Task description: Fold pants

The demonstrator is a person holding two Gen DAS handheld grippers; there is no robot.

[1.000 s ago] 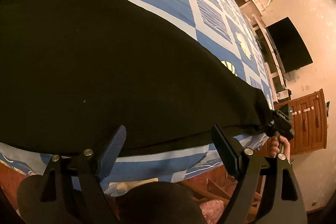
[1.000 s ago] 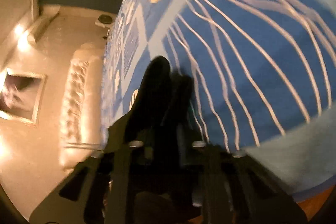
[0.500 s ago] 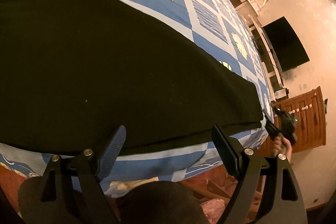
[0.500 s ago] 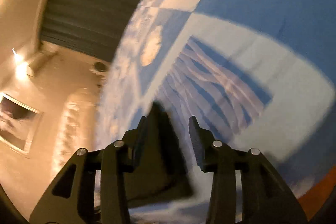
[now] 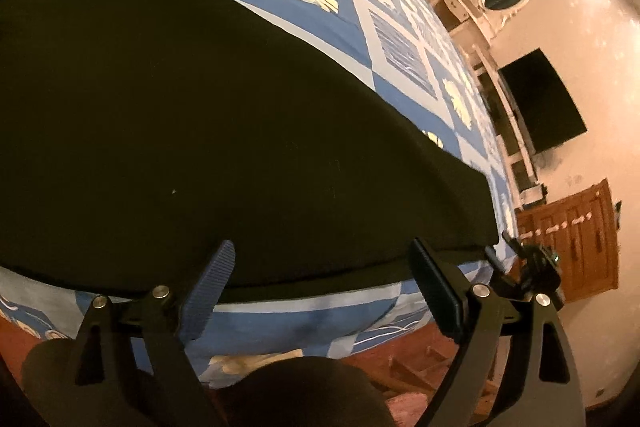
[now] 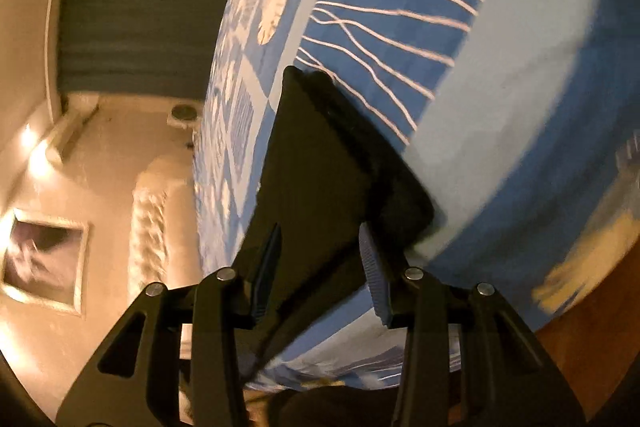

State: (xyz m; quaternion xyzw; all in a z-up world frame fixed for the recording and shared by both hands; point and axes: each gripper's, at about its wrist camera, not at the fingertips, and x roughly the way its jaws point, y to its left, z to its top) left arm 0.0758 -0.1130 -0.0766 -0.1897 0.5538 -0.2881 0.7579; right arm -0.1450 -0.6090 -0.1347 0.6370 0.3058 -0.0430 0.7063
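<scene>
Left wrist view: the black pants [image 5: 208, 131] lie flat on the bed w/ the blue and white bedspread [image 5: 304, 315]. They fill most of the pic, and their near edge runs along the bed's near side. The left gripper [image 5: 320, 287] hangs just over that edge. Its jaws have just opened a bit more and stand wide apart w/ nothing between them. The pads don't touch the cloth. Far right, by the pants' end, the right gripper [image 5: 532, 267] peeks out, small and dark. A black TV [image 5: 540, 99] hangs on the wall, and a brown wood cabinet [image 5: 572, 239] stands below it.

Right wrist view: the pic is a bit blurry. The right gripper [image 6: 320, 267] sits at the end of the pants [image 6: 320, 163], which lie on the bedspread [image 6: 500, 87]. Its jaws have let go and stand part open. The cloth's end is in front of the gap, but the pads don't press on it. A framed picture [image 6: 44, 263] hangs on the wall at left.
</scene>
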